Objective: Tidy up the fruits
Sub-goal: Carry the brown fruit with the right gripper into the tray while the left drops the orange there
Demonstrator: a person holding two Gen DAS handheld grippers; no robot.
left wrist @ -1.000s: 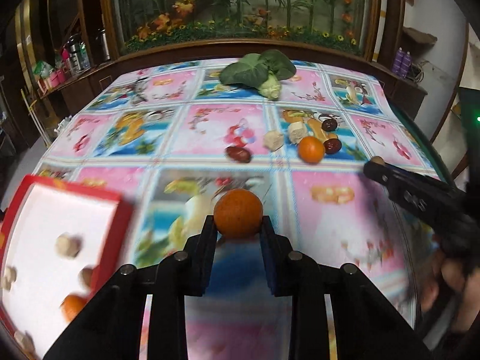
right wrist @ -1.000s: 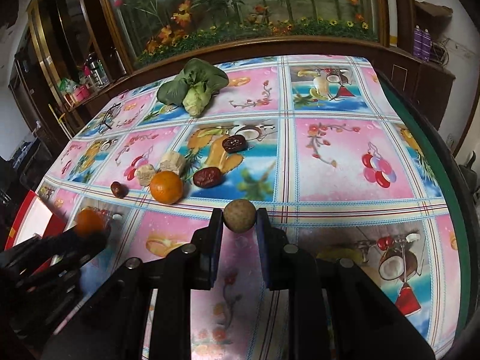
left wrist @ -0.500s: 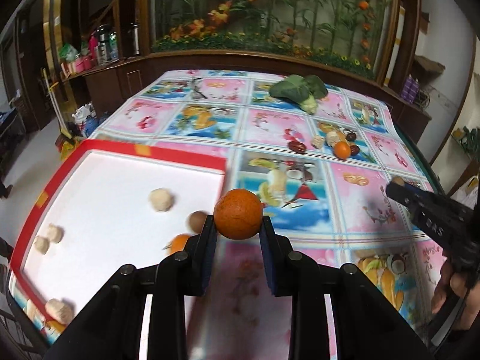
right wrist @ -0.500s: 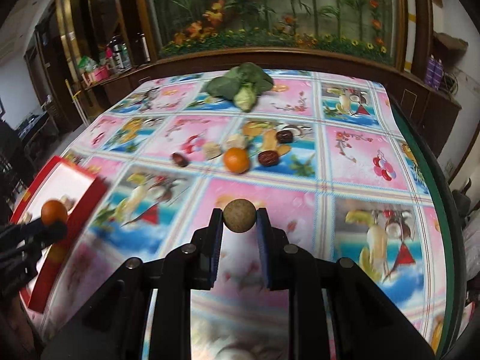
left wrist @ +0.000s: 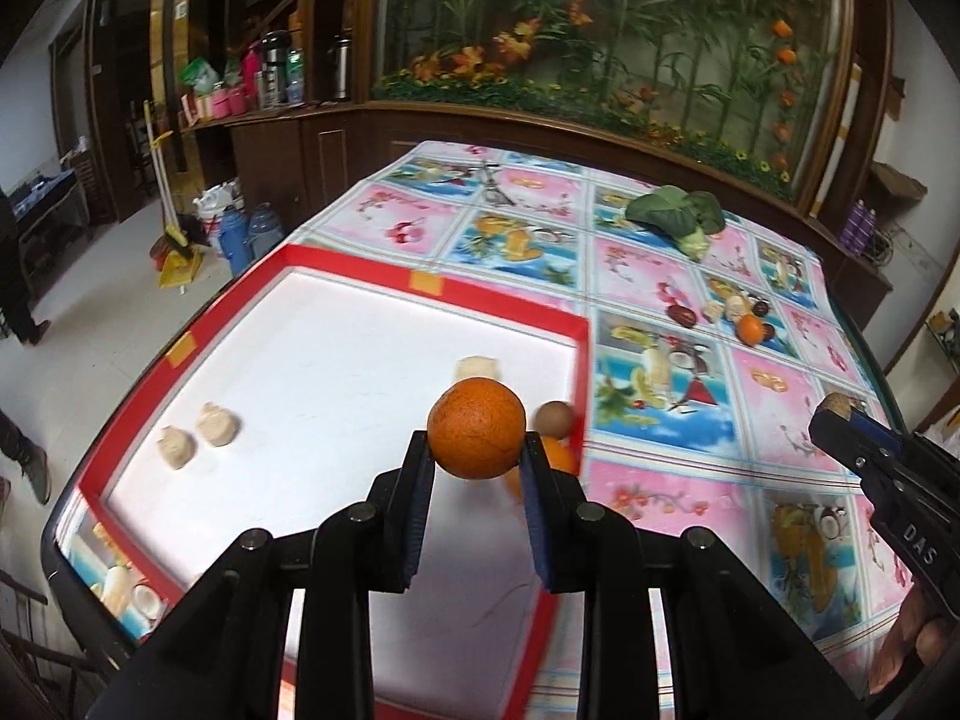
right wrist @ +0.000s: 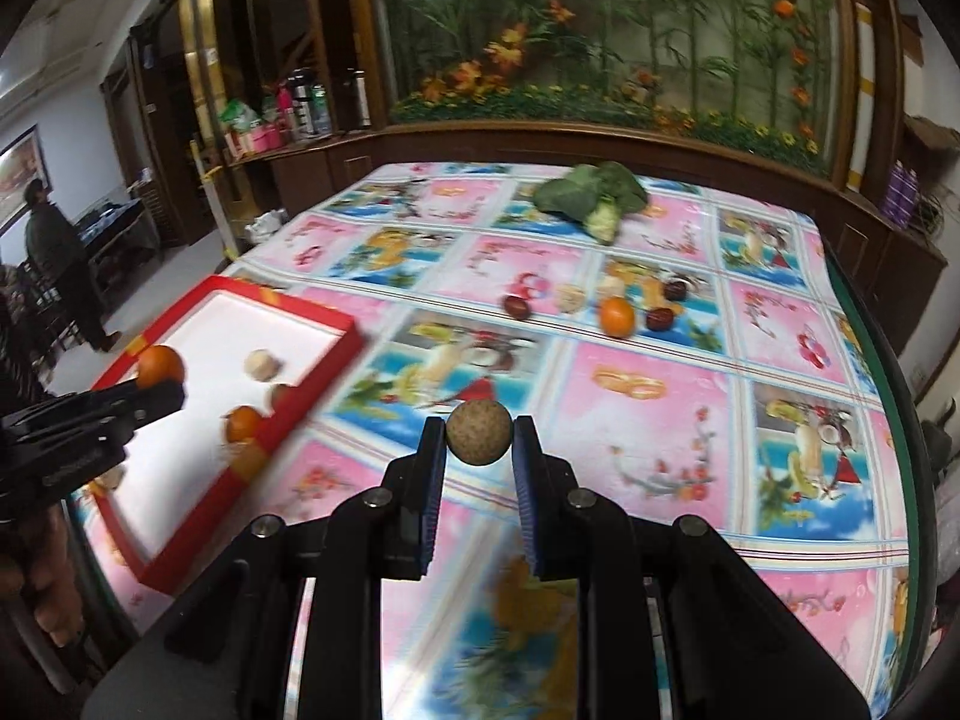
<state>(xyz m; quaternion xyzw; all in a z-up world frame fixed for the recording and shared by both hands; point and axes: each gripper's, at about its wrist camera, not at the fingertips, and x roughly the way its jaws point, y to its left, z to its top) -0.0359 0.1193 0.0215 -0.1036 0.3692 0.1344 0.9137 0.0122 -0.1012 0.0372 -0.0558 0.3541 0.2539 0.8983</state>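
My left gripper (left wrist: 477, 450) is shut on an orange (left wrist: 477, 427) and holds it above the white inside of the red-rimmed tray (left wrist: 384, 285). The tray holds several pale lumps (left wrist: 218, 425), a brown round fruit (left wrist: 553, 419) and another orange (left wrist: 559, 457) by its right rim. My right gripper (right wrist: 479, 441) is shut on a brown round fruit (right wrist: 479, 433) over the tablecloth, to the right of the tray (right wrist: 198, 516). Farther back on the cloth lie an orange (right wrist: 617, 317), dark red fruits (right wrist: 517, 306) and pale lumps (right wrist: 570, 298).
A leafy green vegetable (right wrist: 600, 198) lies near the table's far edge. The table's right edge (right wrist: 900, 420) runs close beside the fruit group. A wooden cabinet with a plant display stands behind the table. A person (right wrist: 57, 258) stands on the floor at far left.
Both grippers have swung left with their fruit still held. The left one has come from the cloth to above the tray; the right one is now nearer the tray.
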